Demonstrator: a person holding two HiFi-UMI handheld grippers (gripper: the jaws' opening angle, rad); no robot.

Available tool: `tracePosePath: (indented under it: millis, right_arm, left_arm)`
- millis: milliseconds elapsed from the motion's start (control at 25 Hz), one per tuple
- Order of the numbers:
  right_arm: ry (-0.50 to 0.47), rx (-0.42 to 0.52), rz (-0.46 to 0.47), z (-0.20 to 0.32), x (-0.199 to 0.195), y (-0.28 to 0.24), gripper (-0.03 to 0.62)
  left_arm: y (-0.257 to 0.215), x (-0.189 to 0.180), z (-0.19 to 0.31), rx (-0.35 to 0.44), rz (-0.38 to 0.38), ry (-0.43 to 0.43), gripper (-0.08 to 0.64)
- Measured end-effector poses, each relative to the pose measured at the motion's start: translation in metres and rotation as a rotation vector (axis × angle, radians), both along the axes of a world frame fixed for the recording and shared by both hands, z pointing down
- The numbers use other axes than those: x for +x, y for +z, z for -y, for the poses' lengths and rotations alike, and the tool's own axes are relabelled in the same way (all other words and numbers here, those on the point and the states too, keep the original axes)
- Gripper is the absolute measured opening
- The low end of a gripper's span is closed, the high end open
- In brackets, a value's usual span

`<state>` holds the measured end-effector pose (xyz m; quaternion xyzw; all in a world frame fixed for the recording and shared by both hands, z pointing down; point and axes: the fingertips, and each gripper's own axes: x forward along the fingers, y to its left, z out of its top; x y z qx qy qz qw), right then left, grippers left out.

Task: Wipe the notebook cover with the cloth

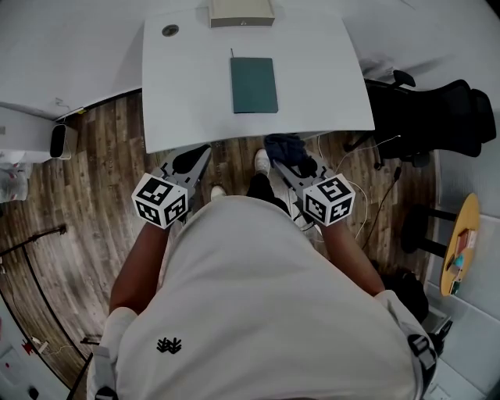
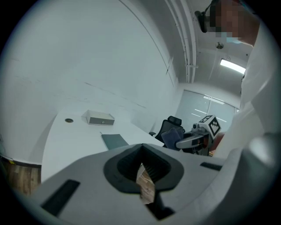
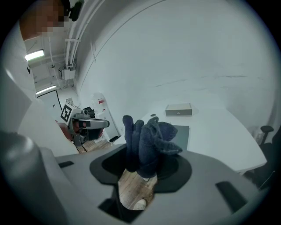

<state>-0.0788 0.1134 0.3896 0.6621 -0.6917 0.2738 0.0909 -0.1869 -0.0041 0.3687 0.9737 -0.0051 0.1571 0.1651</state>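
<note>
A dark teal notebook (image 1: 254, 84) lies flat on the white table (image 1: 187, 101), near its middle; it also shows in the left gripper view (image 2: 114, 141) and half hidden in the right gripper view (image 3: 182, 131). My right gripper (image 1: 286, 158) is held off the table's near edge, above the floor, shut on a bunched dark blue cloth (image 1: 286, 147) (image 3: 148, 139). My left gripper (image 1: 201, 154) hovers beside it, also short of the table, its jaws together with nothing in them. Each gripper shows in the other's view: the right gripper (image 2: 186, 141), the left gripper (image 3: 97, 124).
A beige box (image 1: 241, 12) sits at the table's far edge and a round cable grommet (image 1: 170, 30) at its far left. A black office chair (image 1: 437, 117) stands to the right. White cables (image 1: 363, 195) trail over the wood floor (image 1: 94, 195); a small white unit (image 1: 62, 141) stands left.
</note>
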Motion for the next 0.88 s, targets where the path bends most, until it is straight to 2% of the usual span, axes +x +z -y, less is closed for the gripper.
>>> tracePosePath:
  millis: [520,880]
  right_arm:
    - [-0.074,0.009,-0.03,0.017,-0.011,-0.012,0.167]
    - [-0.078,0.001,-0.04,0.016,-0.015,-0.012,0.167]
  left_arm:
    - [0.004,-0.024,0.006,-0.005,0.011,-0.042,0.006]
    - [0.003,-0.025,0.007,-0.006,-0.003,-0.039,0.006]
